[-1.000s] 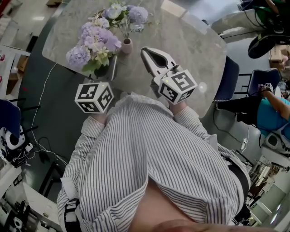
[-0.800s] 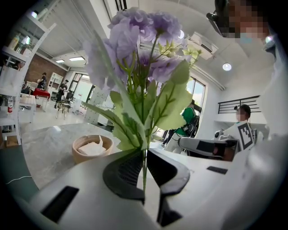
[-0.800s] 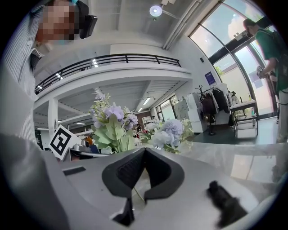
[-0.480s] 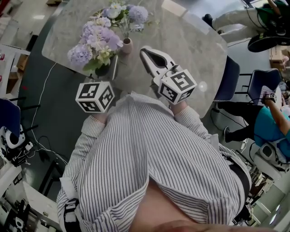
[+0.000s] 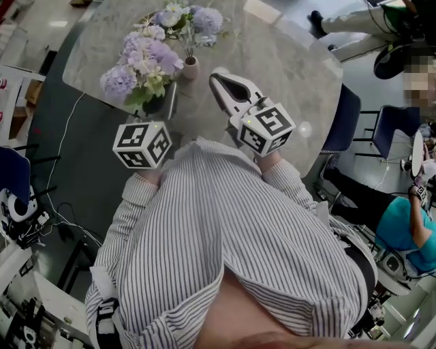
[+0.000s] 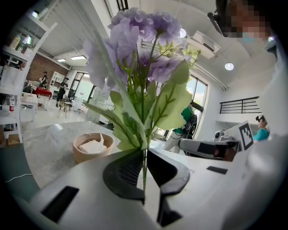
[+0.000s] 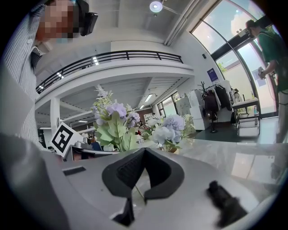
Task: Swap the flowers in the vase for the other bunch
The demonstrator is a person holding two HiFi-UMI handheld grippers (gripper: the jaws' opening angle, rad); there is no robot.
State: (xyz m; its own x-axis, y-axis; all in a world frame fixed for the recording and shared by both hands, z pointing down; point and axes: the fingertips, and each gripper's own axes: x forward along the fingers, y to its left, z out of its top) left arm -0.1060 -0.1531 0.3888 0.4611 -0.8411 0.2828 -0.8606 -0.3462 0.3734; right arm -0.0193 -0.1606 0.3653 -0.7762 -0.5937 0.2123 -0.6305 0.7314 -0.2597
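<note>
**mo:** what's sitting around on that grey marble-look table [image 5: 286, 61]?

**jay:** not much tbh. There's a round wooden bowl [image 6: 92, 146] with white paper in it on the tabletop, off to the left in the left gripper view. A blue chair [image 5: 344, 116] is tucked against the table's right edge, and a seated person in a teal top [image 5: 402, 232] is further out that way. The main thing in the way is the bunch of purple fake hydrangeas with green leaves [image 6: 144, 67]. It fills most of that view.

**mo:** who's got it?

**jay:** the left gripper [image 6: 145, 155], with its jaws pinched on the thin green stems and the blooms upright. The right gripper [image 7: 143, 152] has its jaws pressed together with nothing in them.

**mo:** and the vase?

**jay:** the small pink ceramic vase [image 5: 191, 69] stands upright on the table with a pale blue-and-lilac bunch [image 5: 187, 19] in it. In the head view it's just to the right of the held bunch, and I can't tell if the petals brush it. It's also left of the right gripper's tip, near but apart.
</note>
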